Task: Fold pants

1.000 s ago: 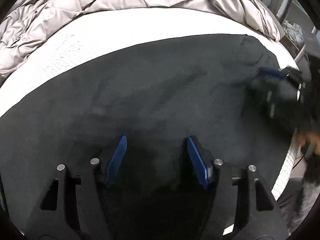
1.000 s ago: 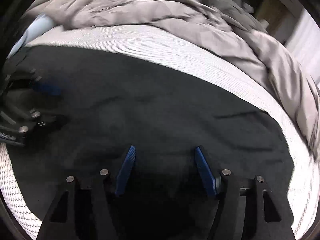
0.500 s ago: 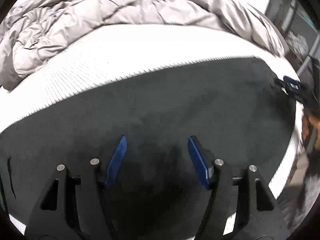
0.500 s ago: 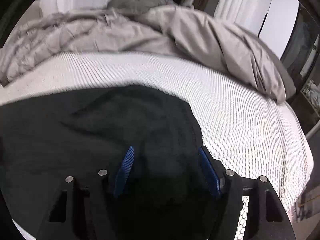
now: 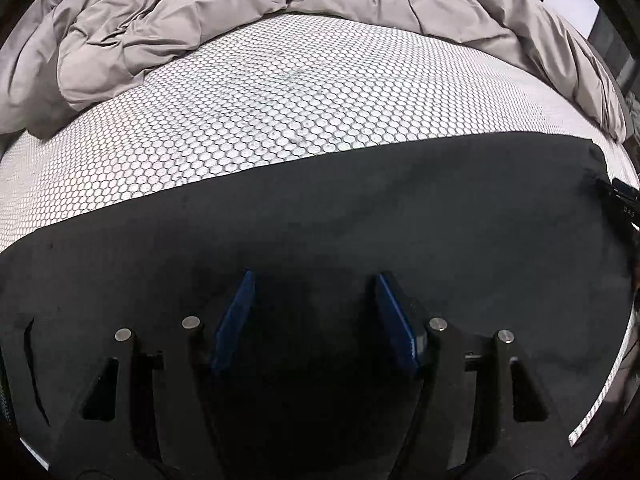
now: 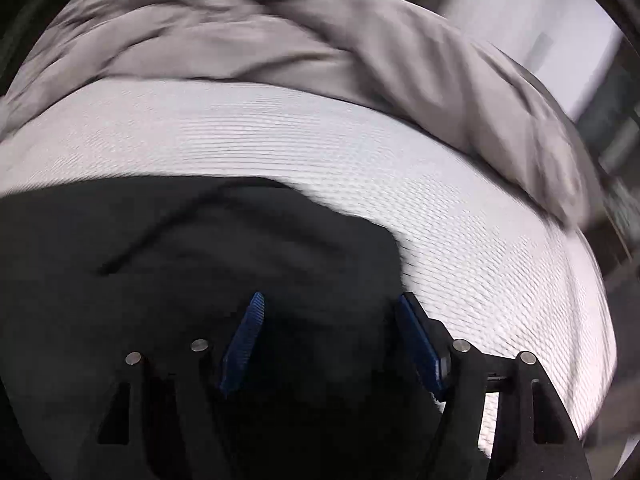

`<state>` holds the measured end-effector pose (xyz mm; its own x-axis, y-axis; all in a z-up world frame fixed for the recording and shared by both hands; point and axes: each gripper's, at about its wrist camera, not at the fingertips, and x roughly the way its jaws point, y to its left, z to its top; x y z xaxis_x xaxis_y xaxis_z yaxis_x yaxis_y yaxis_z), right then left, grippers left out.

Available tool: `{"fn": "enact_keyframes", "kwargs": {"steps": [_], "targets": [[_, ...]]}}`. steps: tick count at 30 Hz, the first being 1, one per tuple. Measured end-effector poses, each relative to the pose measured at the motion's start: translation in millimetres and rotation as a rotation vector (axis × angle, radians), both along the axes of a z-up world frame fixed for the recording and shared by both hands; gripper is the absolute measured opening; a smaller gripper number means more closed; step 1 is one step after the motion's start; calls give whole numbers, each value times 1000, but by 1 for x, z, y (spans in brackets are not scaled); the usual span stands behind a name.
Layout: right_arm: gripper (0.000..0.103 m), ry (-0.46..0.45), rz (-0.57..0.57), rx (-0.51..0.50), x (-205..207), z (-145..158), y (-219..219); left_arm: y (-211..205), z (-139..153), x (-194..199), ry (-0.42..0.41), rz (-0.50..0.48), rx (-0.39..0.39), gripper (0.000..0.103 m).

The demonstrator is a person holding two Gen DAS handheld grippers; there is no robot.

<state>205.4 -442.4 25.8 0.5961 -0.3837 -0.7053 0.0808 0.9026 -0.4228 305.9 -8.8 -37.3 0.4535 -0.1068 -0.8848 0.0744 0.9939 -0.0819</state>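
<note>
A: Near the camera on the left: left tongs point(image 5: 314, 280), black arms with blue ribbed pads point(image 5: 234, 320). Jaws set fairly wide apart. Nothing pinched between them.

B: And under them?

A: Soft black cloth pants point(image 5: 360, 208), spread flat on the bed. Hovering over the cloth; touching or not, cannot tell.

B: Right side?

A: Right tongs point(image 6: 330, 300), same black arms and blue pads point(image 6: 244, 340). Jaws opening wider right now. Nothing held. Only the dark pants point(image 6: 180, 248) below the gap, with the right pad close to the pants' edge.

B: Shape of the pants there?

A: Rounded end, with one long crease running across. Picture a bit blurry, so hard to tell more.

B: Further out?

A: White bed cover with a small honeycomb pattern point(image 5: 280, 112), bare past the straight far edge of the pants. Same white cover point(image 6: 480, 240) to the right of the pants in the right view.

B: Anything at the side?

A: A bit of the right tongs point(image 5: 620, 200) at the far right edge of the left view, just beside the pants' corner.

B: And farthest away?

A: Big crumpled grey puffy blanket point(image 5: 200, 12), heaped along the back of the bed. Same blanket point(image 6: 280, 40) in the right view, smeared by blur.
</note>
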Motion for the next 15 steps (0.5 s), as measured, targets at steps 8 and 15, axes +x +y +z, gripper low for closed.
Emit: {"fn": "enact_keyframes", "kwargs": {"steps": [8,15], "targets": [[69,-47,212,110,14,25,97,-14,-5,28,-5,33,-51,61],[70,94,237,-14,49,-24,137,-21,-10,18,-58,-10,11,62]]}}
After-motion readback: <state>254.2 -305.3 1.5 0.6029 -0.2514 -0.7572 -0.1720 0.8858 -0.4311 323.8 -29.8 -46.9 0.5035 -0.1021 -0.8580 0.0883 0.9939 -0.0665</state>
